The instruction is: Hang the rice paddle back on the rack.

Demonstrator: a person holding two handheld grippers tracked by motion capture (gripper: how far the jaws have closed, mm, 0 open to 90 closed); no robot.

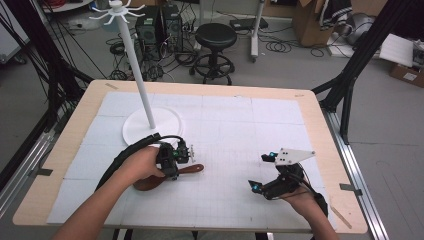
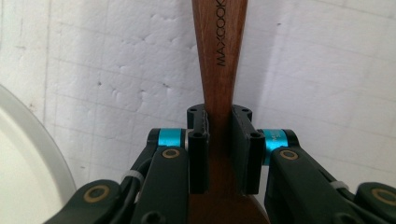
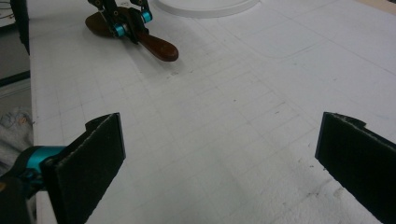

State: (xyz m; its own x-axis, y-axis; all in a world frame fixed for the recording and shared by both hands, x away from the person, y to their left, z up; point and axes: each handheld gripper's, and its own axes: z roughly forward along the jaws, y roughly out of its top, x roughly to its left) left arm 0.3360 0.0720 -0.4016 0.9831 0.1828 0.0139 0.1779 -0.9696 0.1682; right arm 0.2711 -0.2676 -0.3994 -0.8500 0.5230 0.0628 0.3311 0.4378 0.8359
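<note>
Here the left hand-held gripper clamps a dark, glossy wooden spoon stamped MAXCOOK.

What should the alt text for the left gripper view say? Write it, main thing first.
The left gripper has its two black jaws closed on the narrow handle of a brown wooden spatula stamped MAXCOOK, which runs up out of frame. Beneath lies a white gridded mat; a white round stand base curves in at lower left.
</note>
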